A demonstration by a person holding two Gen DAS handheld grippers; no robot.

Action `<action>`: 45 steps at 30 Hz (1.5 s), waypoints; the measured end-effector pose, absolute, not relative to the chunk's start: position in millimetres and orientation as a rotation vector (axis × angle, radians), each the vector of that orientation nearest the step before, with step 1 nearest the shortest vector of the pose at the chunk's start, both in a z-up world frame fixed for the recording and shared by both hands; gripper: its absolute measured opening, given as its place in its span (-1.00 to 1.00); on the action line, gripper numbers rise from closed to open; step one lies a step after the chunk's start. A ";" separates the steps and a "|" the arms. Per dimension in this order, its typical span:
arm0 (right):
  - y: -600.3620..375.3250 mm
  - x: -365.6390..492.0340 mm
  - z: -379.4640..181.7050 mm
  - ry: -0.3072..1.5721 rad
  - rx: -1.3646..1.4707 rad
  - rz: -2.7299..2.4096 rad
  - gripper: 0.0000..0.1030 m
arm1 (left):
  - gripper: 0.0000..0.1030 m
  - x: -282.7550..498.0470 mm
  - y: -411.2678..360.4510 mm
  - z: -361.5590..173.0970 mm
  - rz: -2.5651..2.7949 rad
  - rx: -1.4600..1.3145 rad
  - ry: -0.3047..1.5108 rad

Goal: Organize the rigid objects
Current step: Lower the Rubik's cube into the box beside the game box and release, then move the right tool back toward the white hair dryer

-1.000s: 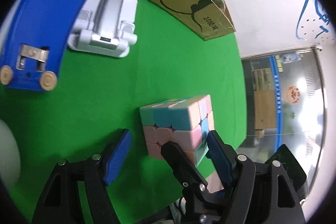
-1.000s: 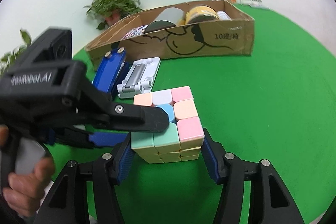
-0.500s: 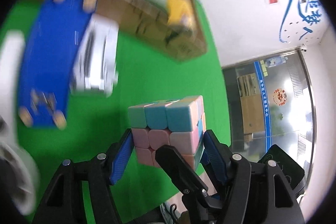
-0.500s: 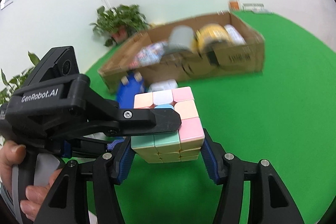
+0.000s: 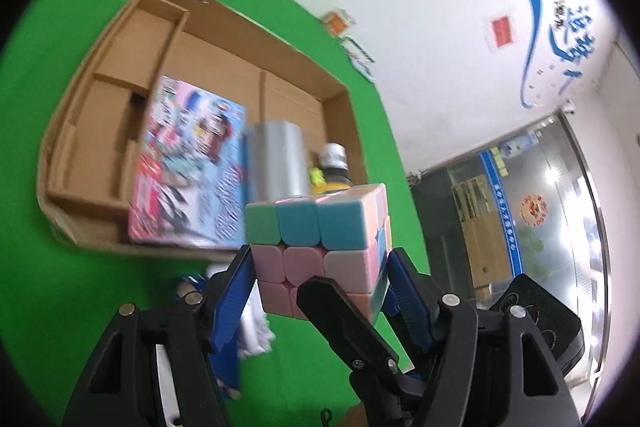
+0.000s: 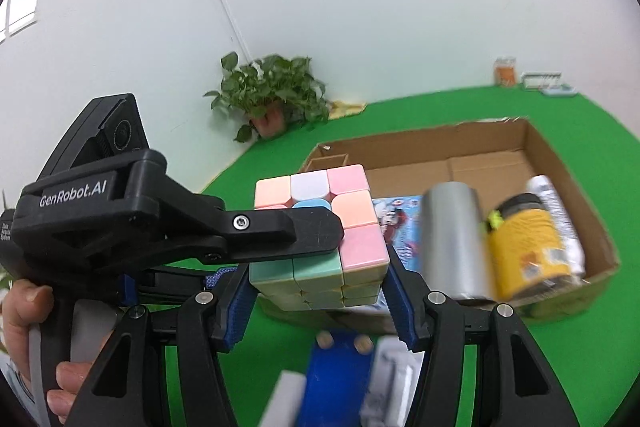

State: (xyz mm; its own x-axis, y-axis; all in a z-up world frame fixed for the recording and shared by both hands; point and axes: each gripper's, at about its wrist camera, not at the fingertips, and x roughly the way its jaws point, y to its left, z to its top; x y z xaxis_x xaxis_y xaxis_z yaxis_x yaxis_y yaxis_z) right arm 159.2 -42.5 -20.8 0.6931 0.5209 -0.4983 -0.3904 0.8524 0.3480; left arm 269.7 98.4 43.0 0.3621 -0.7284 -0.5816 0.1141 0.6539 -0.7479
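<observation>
A pastel puzzle cube (image 5: 304, 227) hangs in the air, held by both grippers at once. My left gripper (image 5: 320, 275) is shut on it, its blue pads pressing the cube's two sides. My right gripper (image 6: 320, 283) is shut on the same cube (image 6: 360, 247) from the crossing direction. One black finger (image 6: 304, 231) of the left gripper lies over the cube's top in the right wrist view. The cube floats just in front of an open cardboard box (image 5: 80, 131), above the green table.
In the box (image 6: 560, 155) lie a colourful printed pack (image 5: 184, 163), a grey cylinder (image 6: 452, 239), a yellow jar (image 6: 528, 247) and a white bottle (image 6: 556, 211). Below on the green cloth are a blue board (image 6: 340, 383) and a white stand (image 6: 392, 379). A potted plant (image 6: 272, 99) stands at the wall.
The left jaws closed onto the cube. Both grippers then lifted it off the green cloth and carried it towards the cardboard box, whose inside now shows.
</observation>
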 end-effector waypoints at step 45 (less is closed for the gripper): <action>-29.8 162.6 -68.6 0.475 -0.007 0.422 0.99 | 0.73 187.8 146.4 54.2 -0.112 -0.294 0.563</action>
State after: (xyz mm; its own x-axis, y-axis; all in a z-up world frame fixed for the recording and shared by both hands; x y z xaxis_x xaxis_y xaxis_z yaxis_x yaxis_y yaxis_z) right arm 162.6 -29.8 -68.6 0.8050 0.3928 -0.4447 -0.3960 0.9138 0.0902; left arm 187.8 146.4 54.2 0.8411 -0.1844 -0.5085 0.0247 0.9522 -0.3044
